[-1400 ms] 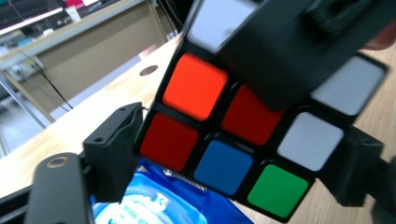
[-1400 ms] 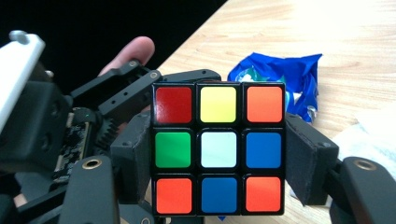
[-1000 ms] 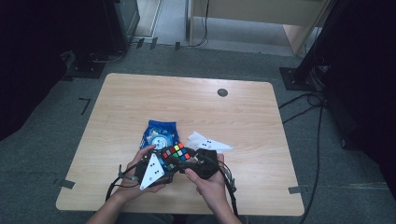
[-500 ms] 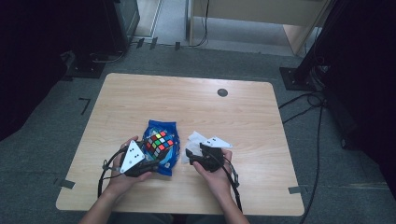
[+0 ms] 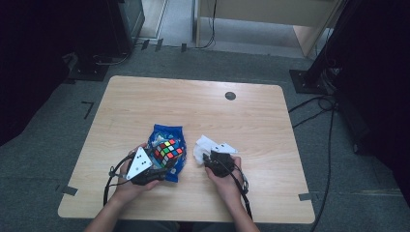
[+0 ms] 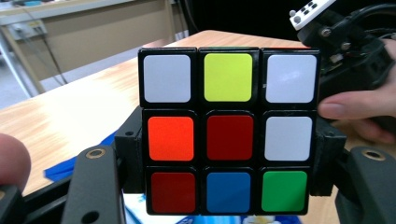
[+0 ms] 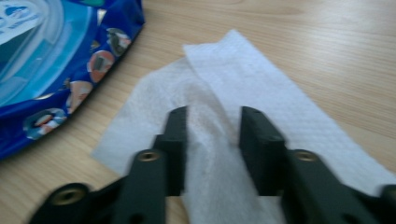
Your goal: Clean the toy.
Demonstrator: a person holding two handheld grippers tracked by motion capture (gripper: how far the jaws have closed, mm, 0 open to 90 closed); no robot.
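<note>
A scrambled Rubik's cube (image 5: 168,151) is clamped between the jaws of my left gripper (image 5: 157,162), just above a blue snack packet (image 5: 167,133). In the left gripper view the cube (image 6: 229,93) shows a red centre square, and the jaws press on its two sides. My right gripper (image 5: 213,157) is over a white paper tissue (image 5: 204,145) to the right of the packet. In the right gripper view its jaws (image 7: 210,116) stand apart, low over the tissue (image 7: 261,74), with a raised crease between them.
The wooden table (image 5: 193,104) has a small dark round cap (image 5: 230,95) at its far side. The blue packet (image 7: 56,65) lies just left of the tissue. The other hand and its gripper (image 6: 348,51) are close to the cube's right.
A second ago both grippers met at the cube. The right one has let go and moved right, down to the tissue. The left one has carried the cube slightly left over the packet.
</note>
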